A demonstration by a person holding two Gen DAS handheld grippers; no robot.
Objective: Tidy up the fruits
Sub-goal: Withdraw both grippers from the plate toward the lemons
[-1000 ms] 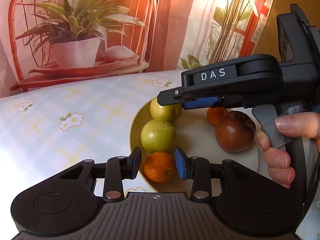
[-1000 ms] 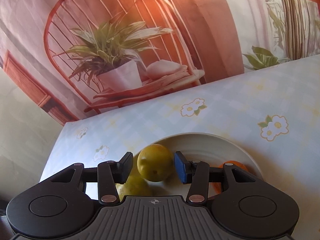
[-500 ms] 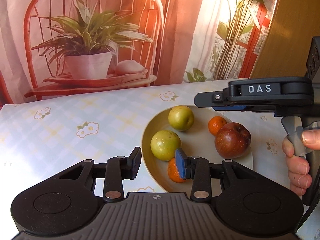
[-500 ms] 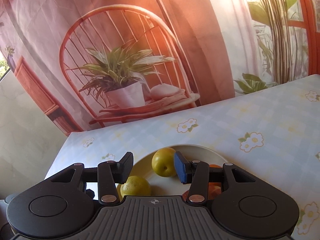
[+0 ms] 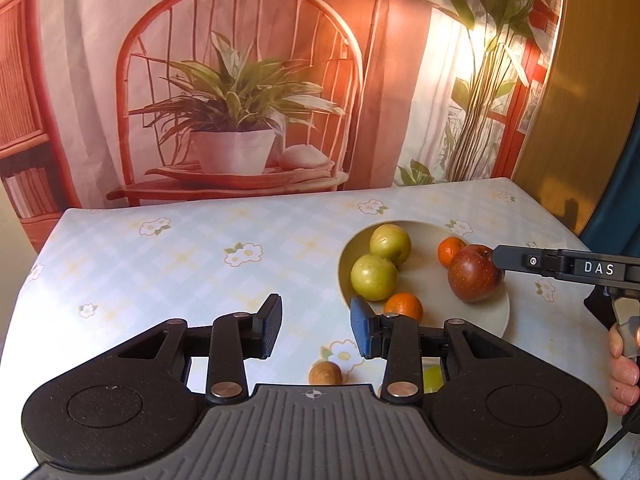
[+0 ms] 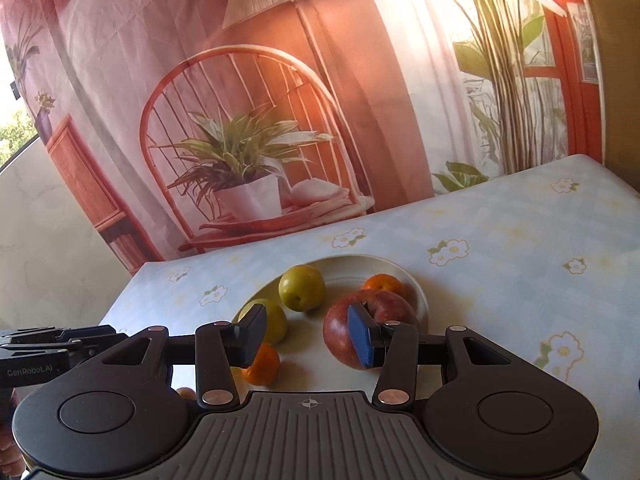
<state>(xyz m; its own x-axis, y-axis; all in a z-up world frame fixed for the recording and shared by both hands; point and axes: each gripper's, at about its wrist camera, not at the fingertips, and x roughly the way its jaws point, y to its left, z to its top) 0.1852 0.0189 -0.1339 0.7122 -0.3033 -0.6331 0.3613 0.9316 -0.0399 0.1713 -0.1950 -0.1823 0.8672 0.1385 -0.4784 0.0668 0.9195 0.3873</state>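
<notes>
A cream plate (image 5: 502,312) (image 6: 416,292) on the flowered tablecloth holds two green fruits (image 5: 390,243) (image 5: 374,277), two oranges (image 5: 404,306) (image 5: 451,251) and a red apple (image 5: 474,278). In the right wrist view the apple (image 6: 384,316) shows behind the blue pad, with a green fruit (image 6: 302,288) and an orange (image 6: 262,364) beside it. My left gripper (image 5: 316,328) hovers open and empty over the cloth, left of the plate. My right gripper (image 6: 308,334) stands open and empty above the plate's near side. From the left wrist view its tip (image 5: 500,259) is level with the apple.
A small brown round fruit (image 5: 325,373) lies on the cloth near the left gripper's base, and something yellow-green (image 5: 432,376) peeks out under its right finger. A printed backdrop hangs behind the table's far edge (image 5: 240,204). A hand (image 5: 624,376) holds the right gripper's grip.
Both grippers have drawn back and up from the plate, so the fruits look smaller and farther. In the left wrist view the right gripper has slid off to the right.
</notes>
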